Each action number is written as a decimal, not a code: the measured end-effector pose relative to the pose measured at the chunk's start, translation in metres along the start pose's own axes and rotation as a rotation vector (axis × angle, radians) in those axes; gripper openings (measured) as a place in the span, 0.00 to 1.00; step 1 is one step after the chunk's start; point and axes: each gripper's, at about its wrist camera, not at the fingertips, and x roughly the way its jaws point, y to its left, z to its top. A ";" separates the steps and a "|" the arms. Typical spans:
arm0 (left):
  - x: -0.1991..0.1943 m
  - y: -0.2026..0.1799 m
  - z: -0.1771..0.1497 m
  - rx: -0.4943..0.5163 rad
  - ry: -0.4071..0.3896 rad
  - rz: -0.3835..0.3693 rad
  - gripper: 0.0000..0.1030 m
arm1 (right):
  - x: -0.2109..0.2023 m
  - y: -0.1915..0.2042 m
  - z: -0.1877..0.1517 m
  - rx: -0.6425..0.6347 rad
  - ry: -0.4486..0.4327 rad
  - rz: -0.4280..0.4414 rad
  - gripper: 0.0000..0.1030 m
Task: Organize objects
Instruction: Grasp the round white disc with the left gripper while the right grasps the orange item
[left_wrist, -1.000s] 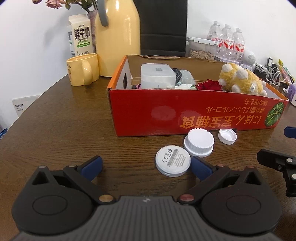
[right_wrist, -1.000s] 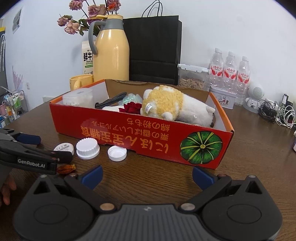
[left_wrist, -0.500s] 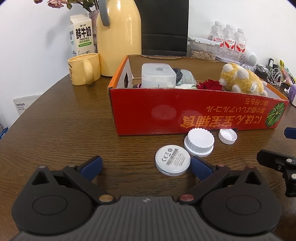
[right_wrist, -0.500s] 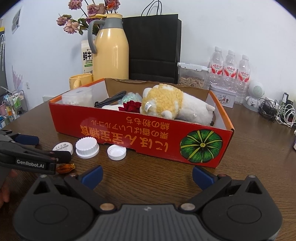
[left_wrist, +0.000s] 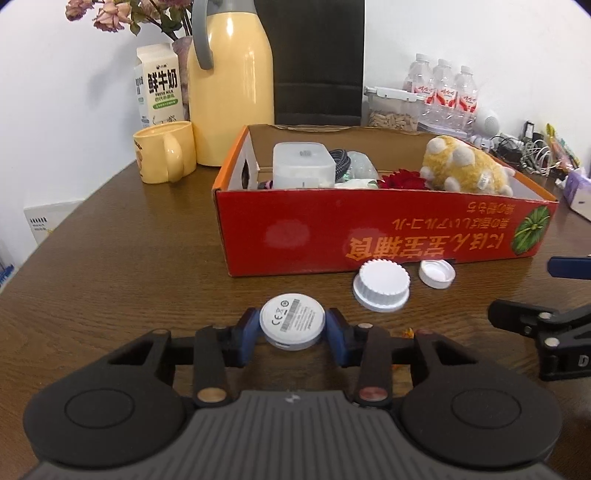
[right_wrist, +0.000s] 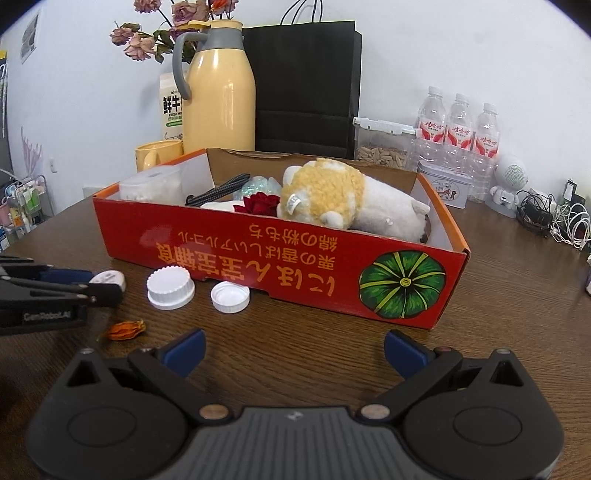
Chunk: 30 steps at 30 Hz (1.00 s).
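Observation:
My left gripper (left_wrist: 292, 332) is shut on a round white disc (left_wrist: 292, 320) with a printed label, low over the wooden table in front of the red cardboard box (left_wrist: 369, 236). The disc also shows in the right wrist view (right_wrist: 109, 278), partly hidden behind the left gripper's fingers (right_wrist: 70, 277). A ribbed white lid (left_wrist: 381, 285) and a small white cap (left_wrist: 437, 273) lie by the box front. My right gripper (right_wrist: 293, 349) is open and empty, hovering before the box (right_wrist: 280, 254). The box holds a plush toy (right_wrist: 332, 195), a red rose, a white container and a cable.
An orange dried flower (right_wrist: 123, 329) lies on the table near the left gripper. Behind the box stand a yellow thermos (left_wrist: 231, 81), yellow mug (left_wrist: 165, 157), milk carton, black bag, seed container and water bottles (right_wrist: 460, 129). Cables (right_wrist: 554, 218) clutter the far right.
My left gripper shifted to the right around the white disc and closed on it. The right gripper stayed open and barely moved.

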 end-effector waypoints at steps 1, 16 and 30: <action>-0.002 0.001 -0.001 -0.005 -0.002 -0.001 0.39 | 0.000 0.000 0.000 0.000 0.001 0.000 1.00; -0.044 0.030 -0.006 -0.051 -0.081 0.025 0.39 | -0.001 0.010 -0.001 -0.040 -0.017 0.037 1.00; -0.057 0.043 -0.014 -0.058 -0.087 0.027 0.39 | 0.005 0.081 0.006 -0.182 -0.011 0.221 0.84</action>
